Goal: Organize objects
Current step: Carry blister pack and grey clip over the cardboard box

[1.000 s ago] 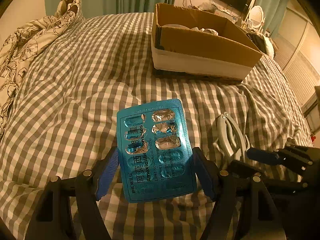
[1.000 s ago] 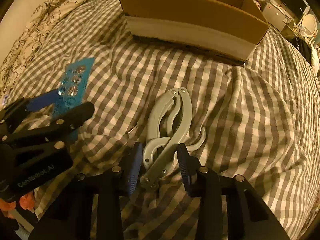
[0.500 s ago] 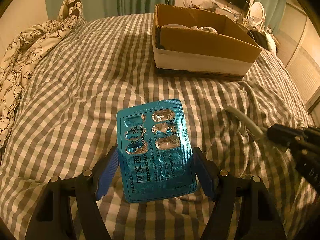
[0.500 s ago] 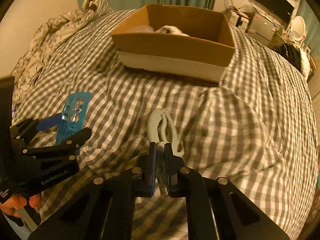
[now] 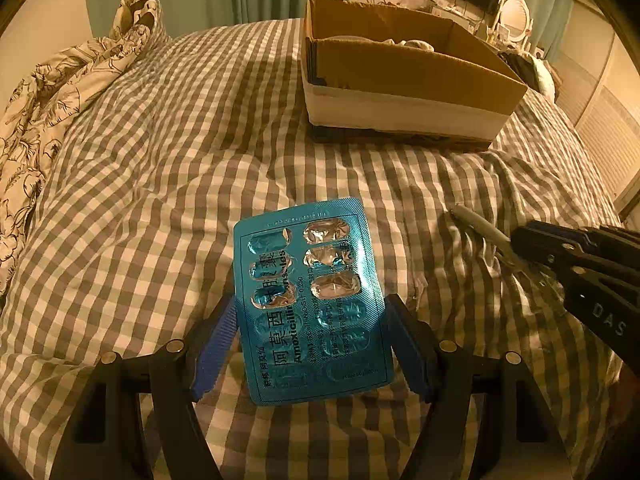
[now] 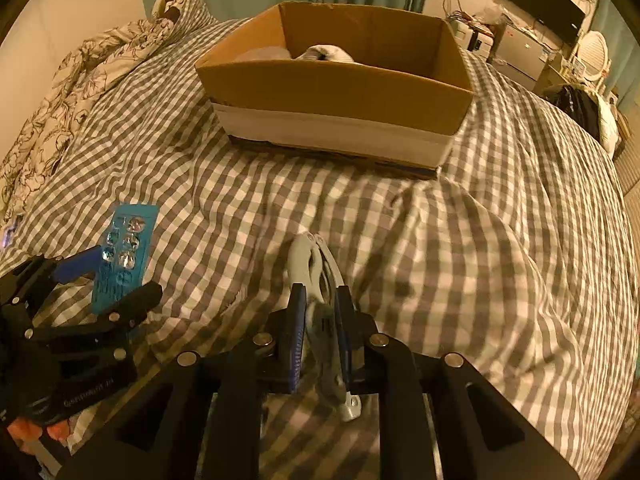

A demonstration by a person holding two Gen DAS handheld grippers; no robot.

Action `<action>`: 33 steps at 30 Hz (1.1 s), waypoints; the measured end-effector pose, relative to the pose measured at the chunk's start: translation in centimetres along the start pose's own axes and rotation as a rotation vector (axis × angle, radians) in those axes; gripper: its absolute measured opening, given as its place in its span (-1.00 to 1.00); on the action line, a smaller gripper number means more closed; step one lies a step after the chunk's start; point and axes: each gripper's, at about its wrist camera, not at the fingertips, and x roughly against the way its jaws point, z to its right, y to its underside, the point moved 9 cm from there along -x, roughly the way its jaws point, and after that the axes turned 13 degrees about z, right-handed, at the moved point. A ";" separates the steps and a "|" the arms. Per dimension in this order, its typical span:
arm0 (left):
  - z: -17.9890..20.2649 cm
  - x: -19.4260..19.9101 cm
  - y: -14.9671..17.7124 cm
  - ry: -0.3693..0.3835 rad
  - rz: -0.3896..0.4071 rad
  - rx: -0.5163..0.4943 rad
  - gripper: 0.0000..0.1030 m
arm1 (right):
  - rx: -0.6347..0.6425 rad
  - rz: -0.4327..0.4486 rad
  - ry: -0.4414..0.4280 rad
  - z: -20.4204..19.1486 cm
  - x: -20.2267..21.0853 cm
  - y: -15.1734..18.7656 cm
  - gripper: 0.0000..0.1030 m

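A blue amoxicillin blister pack [image 5: 312, 300], partly emptied, stands tilted off the checked bedspread, and my left gripper [image 5: 310, 304] is shut on its two long edges. The right wrist view shows the same blister pack [image 6: 124, 256] in the left gripper [image 6: 116, 280] at the left. My right gripper [image 6: 320, 294] is shut on a grey plier-like hand tool [image 6: 306, 256], whose handles are squeezed together and stick out forward above the bed. In the left wrist view the tool's tip [image 5: 476, 224] pokes from the right gripper [image 5: 528, 240]. An open cardboard box [image 6: 340, 92] sits beyond both.
The cardboard box [image 5: 400, 68] holds pale cloth items [image 6: 328, 52]. A floral duvet [image 5: 60, 92] is bunched along the bed's left side. Checked bedspread [image 6: 480, 240] lies rumpled between grippers and box. Furniture, a screen and a mirror stand past the bed's far right.
My right gripper closed on the grey tool, squeezing its handles together, and raised it off the bedspread. The left gripper and blister pack stayed put.
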 end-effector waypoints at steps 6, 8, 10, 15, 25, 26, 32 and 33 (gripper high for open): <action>0.0 -0.1 0.1 0.002 -0.005 0.003 0.45 | 0.019 -0.044 0.041 0.3 -1.0 0.7 -0.36; 0.0 -0.1 0.1 0.002 -0.005 0.001 0.45 | 0.003 -0.067 0.041 0.7 -1.5 1.1 -0.35; 0.0 -0.1 0.1 0.002 -0.007 -0.003 0.45 | -0.013 -0.084 0.032 0.9 -2.0 1.4 -0.33; 0.0 0.0 0.2 0.001 -0.010 -0.005 0.45 | -0.002 -0.105 -0.017 0.0 -2.2 1.9 0.09; 0.1 -0.3 0.5 -0.010 -0.022 -0.017 0.45 | 0.003 -0.194 -0.031 -1.0 -3.8 3.6 0.30; 0.1 -0.2 0.5 -0.010 -0.023 -0.017 0.45 | 0.006 -0.190 -0.031 -1.1 -3.8 3.6 0.22; 0.0 0.1 0.4 -0.011 -0.019 -0.009 0.45 | -0.010 -0.095 -0.048 -1.4 -1.5 2.3 -0.69; 0.0 0.2 0.4 -0.012 -0.017 -0.008 0.45 | -0.015 -0.077 -0.053 -1.4 -1.0 2.0 -0.73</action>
